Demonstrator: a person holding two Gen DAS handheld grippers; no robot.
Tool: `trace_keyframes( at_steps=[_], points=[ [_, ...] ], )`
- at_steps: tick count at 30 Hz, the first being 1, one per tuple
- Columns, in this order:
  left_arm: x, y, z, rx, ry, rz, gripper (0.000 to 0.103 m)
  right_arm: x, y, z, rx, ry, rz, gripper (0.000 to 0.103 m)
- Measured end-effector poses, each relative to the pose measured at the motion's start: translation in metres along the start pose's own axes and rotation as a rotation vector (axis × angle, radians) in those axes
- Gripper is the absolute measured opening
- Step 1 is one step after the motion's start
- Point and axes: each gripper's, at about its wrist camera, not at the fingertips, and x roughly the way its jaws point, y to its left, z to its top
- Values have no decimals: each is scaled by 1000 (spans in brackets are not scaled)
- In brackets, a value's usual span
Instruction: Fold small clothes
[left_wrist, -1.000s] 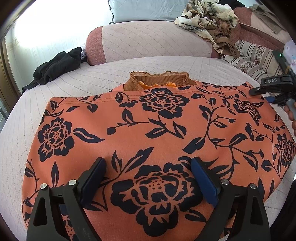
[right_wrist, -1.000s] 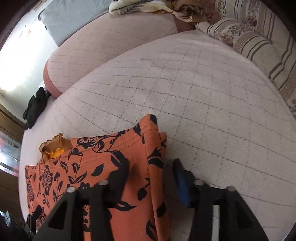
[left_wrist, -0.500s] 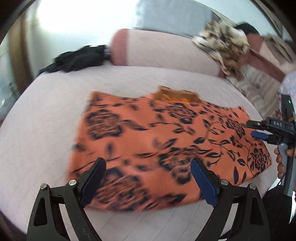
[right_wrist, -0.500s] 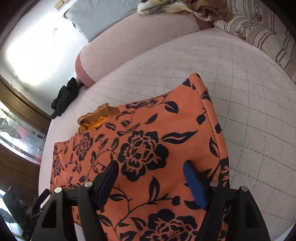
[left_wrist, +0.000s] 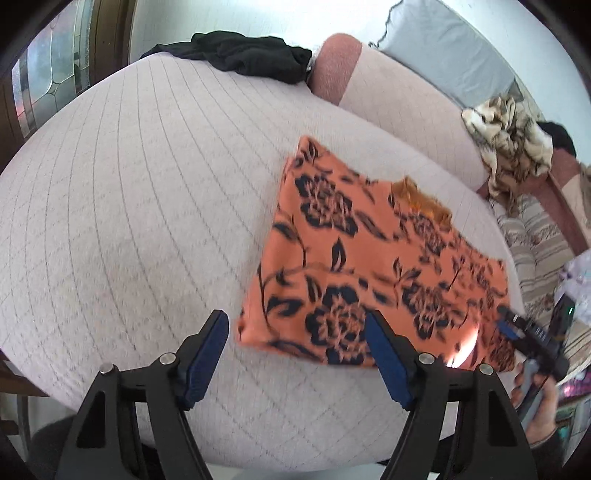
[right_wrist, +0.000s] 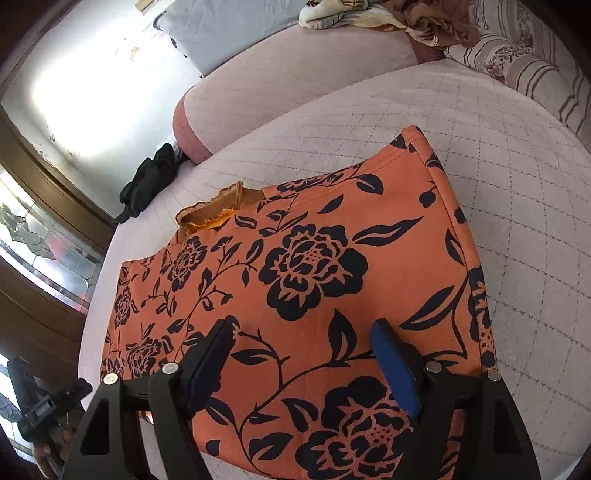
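An orange garment with black flowers (left_wrist: 373, 273) lies folded flat on the quilted pink bed (left_wrist: 129, 221); its ruffled orange collar (left_wrist: 421, 199) pokes out at the far edge. It also fills the right wrist view (right_wrist: 314, 280). My left gripper (left_wrist: 295, 343) is open and empty, over the bed by the garment's near left corner. My right gripper (right_wrist: 303, 350) is open and empty, just above the garment's near part. The right gripper also shows at the garment's right edge in the left wrist view (left_wrist: 524, 332). The left gripper shows low left in the right wrist view (right_wrist: 51, 402).
A black garment (left_wrist: 236, 55) lies at the bed's far left edge. A pink bolster (left_wrist: 388, 96) and grey pillow (left_wrist: 450, 55) sit behind. A patterned cloth heap (left_wrist: 509, 144) and striped cushions (left_wrist: 535, 251) lie at the right. A wooden glazed door (right_wrist: 40, 236) stands left.
My left gripper has pulled back and swung left off the garment, over bare bed. My right gripper has moved from the right edge onto the garment's near part.
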Motion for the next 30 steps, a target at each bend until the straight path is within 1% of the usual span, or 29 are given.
trace_keyframes(
  at_steps=[1,2,3,4,5,6,8,9,10,11,12,13,14,16,17,18,19,20,21,22,23,24,25,26,27,28,29,30],
  points=[
    [4,1,6,2,-2,-3,77,2,2,-1,-8,-2,-2,80],
    [14,6,15,0,17,-7,77,2,2,-2,-15,-7,-2,80],
    [28,11,18,-19,60,11,71,3,2,-3,-21,-12,0,81],
    [43,21,17,-37,118,52,48,2,2,-3,-22,-14,4,81],
    [57,31,11,-52,177,81,46,1,0,-3,-18,-16,10,81],
    [54,32,6,-42,139,71,46,1,-1,-2,-10,-17,20,81],
    [44,16,5,45,125,120,45,0,-5,-2,2,-18,44,81],
    [38,8,8,67,119,129,44,-1,-7,-3,4,-22,57,81],
    [33,2,12,76,108,114,44,-1,-8,-3,4,-25,65,81],
    [27,-5,21,91,81,91,44,-1,-8,-3,4,-28,68,81],
    [21,-11,33,107,48,79,48,-1,-8,-4,4,-31,69,81],
    [20,-16,47,117,16,75,57,-1,-8,-4,6,-34,72,83],
    [24,-20,61,127,-5,79,60,-1,-8,-3,10,-35,76,83],
    [45,-24,88,152,-1,101,60,0,-8,-2,20,-32,84,85],
    [62,-25,101,164,30,98,60,0,-9,-2,26,-32,88,85],
    [79,-24,112,165,70,95,51,0,-9,-1,32,-33,92,85],
    [95,-20,117,170,103,118,31,0,-10,-1,34,-32,96,85],
    [117,-19,126,189,147,173,23,0,-10,-1,33,-32,99,85],
    [132,-16,131,190,174,194,22,0,-10,-1,29,-32,102,85],
    [141,-11,138,154,178,174,23,0,-11,-1,27,-31,105,85],
    [144,-8,146,114,169,167,23,0,-11,-1,26,-30,106,85],
    [142,-10,151,113,147,191,22,1,-11,-1,26,-28,106,85],
    [139,-13,155,129,108,247,22,1,-11,-1,25,-28,106,85],
    [138,-14,156,143,74,326,21,1,-11,-1,26,-27,107,85],
    [140,-11,156,136,80,358,21,1,-11,0,30,-25,107,85],
    [141,-6,154,115,107,346,21,1,-12,1,41,-21,110,85],
    [137,-3,151,94,110,313,21,-1,-12,3,58,-21,116,85],
    [128,-2,148,91,85,285,21,-4,-12,5,68,-26,128,85]
  ],
)
